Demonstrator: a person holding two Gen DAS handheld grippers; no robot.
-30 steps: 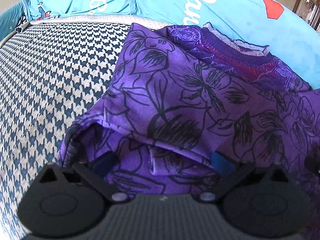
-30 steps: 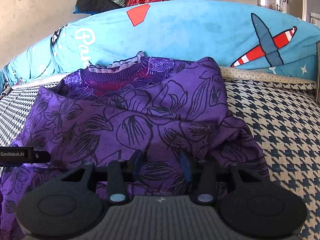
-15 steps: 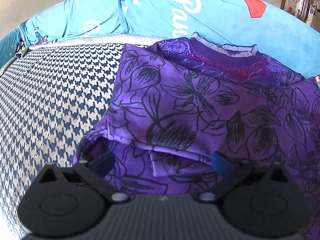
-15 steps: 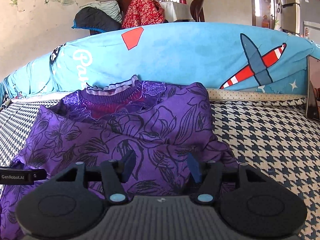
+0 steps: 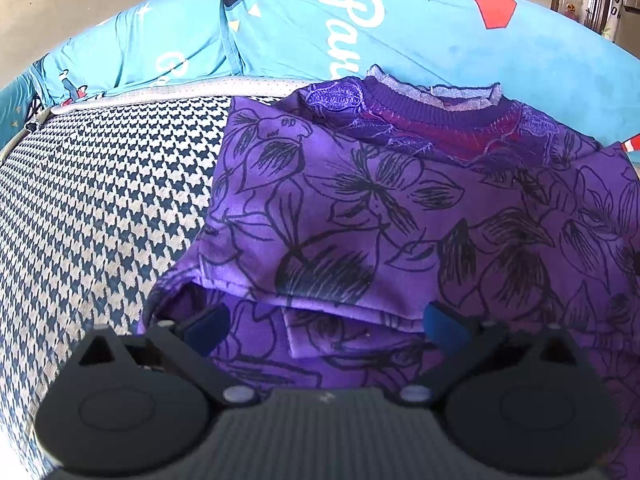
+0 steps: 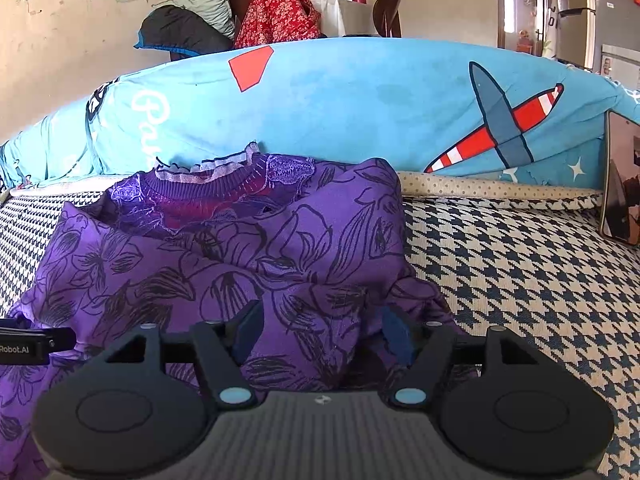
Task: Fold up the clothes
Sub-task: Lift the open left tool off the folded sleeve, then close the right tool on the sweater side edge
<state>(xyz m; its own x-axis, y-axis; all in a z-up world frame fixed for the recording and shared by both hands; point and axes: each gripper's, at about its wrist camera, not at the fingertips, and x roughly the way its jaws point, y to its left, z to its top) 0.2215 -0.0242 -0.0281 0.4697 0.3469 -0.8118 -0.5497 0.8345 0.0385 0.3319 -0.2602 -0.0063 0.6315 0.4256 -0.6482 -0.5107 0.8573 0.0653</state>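
A purple garment with black flower outlines (image 5: 380, 216) lies on the houndstooth bed cover (image 5: 100, 220), its ribbed neckline (image 5: 436, 108) toward the blue bolster. Its sides are folded in over the middle. My left gripper (image 5: 326, 324) stands open over the near left folded edge, pads wide apart and clear of the cloth. In the right wrist view the same garment (image 6: 224, 248) fills the left half. My right gripper (image 6: 322, 328) is opening, a ridge of purple cloth lying between its spread pads without being pinched. The left gripper's body (image 6: 28, 346) shows at the left edge.
A long blue bolster with white lettering and an aeroplane print (image 6: 360, 112) runs behind the garment. The houndstooth cover (image 6: 520, 280) stretches to the right. A framed picture (image 6: 622, 188) leans at the far right. Piled clothes (image 6: 276, 16) sit behind the bolster.
The right gripper's jaws have spread apart and let go of the cloth fold. Both views have tilted up a little, showing more of the bolster. The left gripper stays open in place.
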